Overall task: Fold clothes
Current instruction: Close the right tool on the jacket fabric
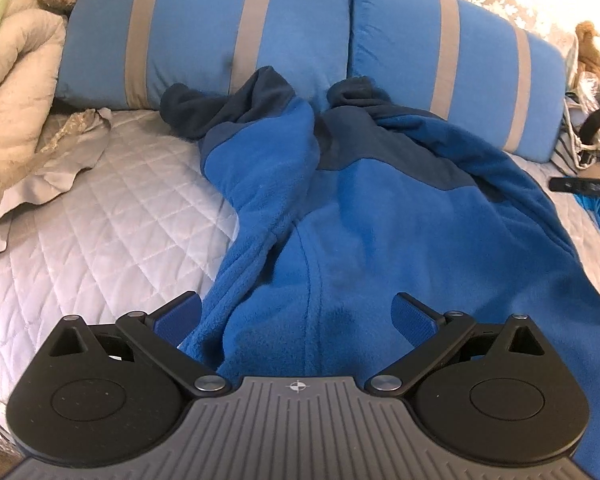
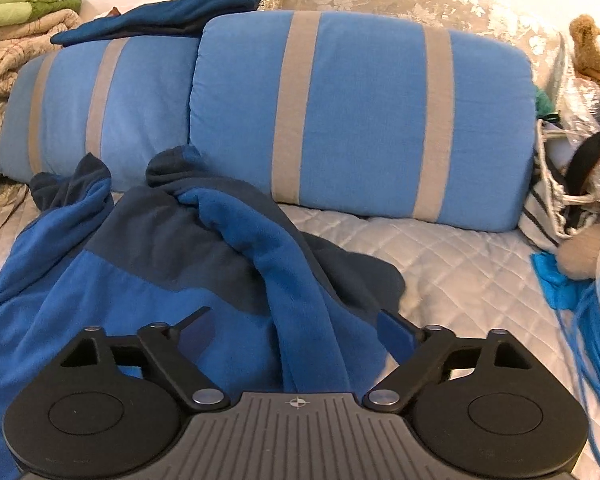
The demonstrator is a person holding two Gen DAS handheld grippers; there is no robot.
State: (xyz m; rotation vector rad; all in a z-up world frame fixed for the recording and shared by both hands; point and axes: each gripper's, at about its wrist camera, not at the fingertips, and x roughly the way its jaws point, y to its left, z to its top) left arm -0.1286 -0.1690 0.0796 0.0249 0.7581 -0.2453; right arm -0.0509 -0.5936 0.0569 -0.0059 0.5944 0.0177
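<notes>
**Inspector A:** Blue fleece garment (image 1: 380, 216) lying crumpled on the quilted bed cover (image 1: 112, 216), hem end nearest both cameras, dark navy collar and sleeve ends bunched against the striped pillows (image 1: 236, 40). Not yet flat, no fold made.

**Inspector B:** Left tool (image 1: 296, 312) released, jaws wide, straddling the hem region; pads clear of the cloth. Right tool (image 2: 296, 328) likewise released, jaws wide, a raised ridge of fleece (image 2: 292, 264) running between them, pads not pressing.

**Inspector A:** Step judged: taking hold of the near edge, one grip per side, ahead of spreading.

**Inspector B:** Advice for the right side: lower onto the ridge, catch a single layer at the edge rather than the whole roll, close fully before any pull. Thick fleece likely to slip from a shallow bite.

**Inspector A:** Left side: shift toward the outer seam (image 1: 236, 280) so both grips sit well apart; otherwise cloth sagging between them.

**Inspector B:** Hazard: blue cable bundle (image 2: 588, 320) near the right edge of the bed; best kept out of any sweep. Sleeves still twisted at the pillow end, likely needing straightening first.
</notes>
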